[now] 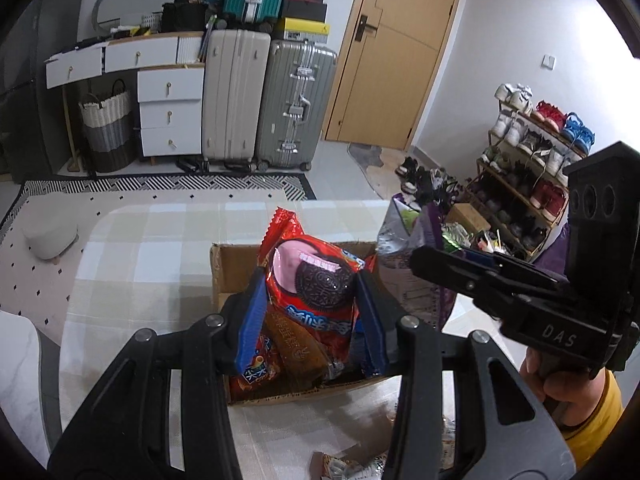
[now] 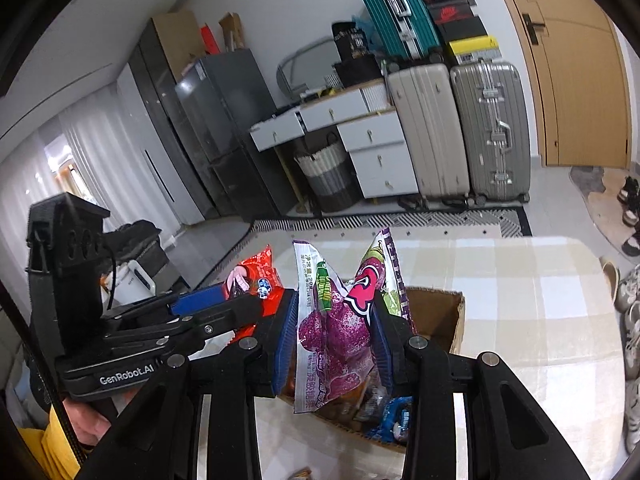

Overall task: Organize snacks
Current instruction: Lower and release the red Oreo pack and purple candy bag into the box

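1. my left gripper [image 1: 310,308] pinches a red cookie packet [image 1: 310,276] between its blue pads, centre frame of the left wrist view.
2. my right gripper [image 2: 336,332] pinches a purple candy bag [image 2: 340,328], centre frame of the right wrist view.
3. both packets hang over the open cardboard box [image 1: 236,268] on the checked tablecloth [image 1: 152,248].
4. other snacks lie in that box.

suitcases [image 1: 266,100] | door [image 1: 394,52] | shoe rack [image 1: 532,168] | woven basket [image 1: 107,126]
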Demonstrator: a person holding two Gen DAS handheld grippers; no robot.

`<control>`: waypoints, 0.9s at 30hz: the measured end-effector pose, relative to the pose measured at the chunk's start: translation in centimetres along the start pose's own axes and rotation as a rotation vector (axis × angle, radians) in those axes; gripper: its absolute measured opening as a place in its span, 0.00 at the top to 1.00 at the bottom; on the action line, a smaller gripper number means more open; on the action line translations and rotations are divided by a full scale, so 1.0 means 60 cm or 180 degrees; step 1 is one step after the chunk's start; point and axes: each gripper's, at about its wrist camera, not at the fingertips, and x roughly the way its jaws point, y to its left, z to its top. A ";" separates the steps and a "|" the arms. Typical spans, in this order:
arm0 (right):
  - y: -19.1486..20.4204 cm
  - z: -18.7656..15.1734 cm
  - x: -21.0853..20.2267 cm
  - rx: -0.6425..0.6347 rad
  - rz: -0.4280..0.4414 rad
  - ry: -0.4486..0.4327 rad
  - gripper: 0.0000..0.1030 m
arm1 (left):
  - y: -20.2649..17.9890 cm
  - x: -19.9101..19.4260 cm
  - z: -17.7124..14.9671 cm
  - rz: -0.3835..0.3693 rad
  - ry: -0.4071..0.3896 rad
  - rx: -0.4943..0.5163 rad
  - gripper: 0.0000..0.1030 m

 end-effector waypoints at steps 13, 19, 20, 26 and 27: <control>-0.037 -0.021 0.086 0.0069 -0.0131 0.0293 0.66 | 0.017 0.176 -0.019 0.0012 0.0300 -0.0054 0.60; -0.036 -0.030 0.106 0.0037 -0.0178 0.0395 0.66 | 0.025 0.206 -0.040 -0.0006 0.0301 -0.0021 0.60; -0.036 -0.031 0.107 0.0028 -0.0192 0.0399 0.66 | 0.028 0.203 -0.043 -0.0008 0.0290 -0.0026 0.60; -0.031 -0.038 0.116 0.0013 -0.0185 0.0441 0.66 | 0.041 0.199 -0.055 -0.0011 0.0300 -0.0062 0.60; -0.029 -0.040 0.114 0.0009 -0.0196 0.0435 0.66 | 0.042 0.202 -0.056 -0.0009 0.0288 -0.0057 0.60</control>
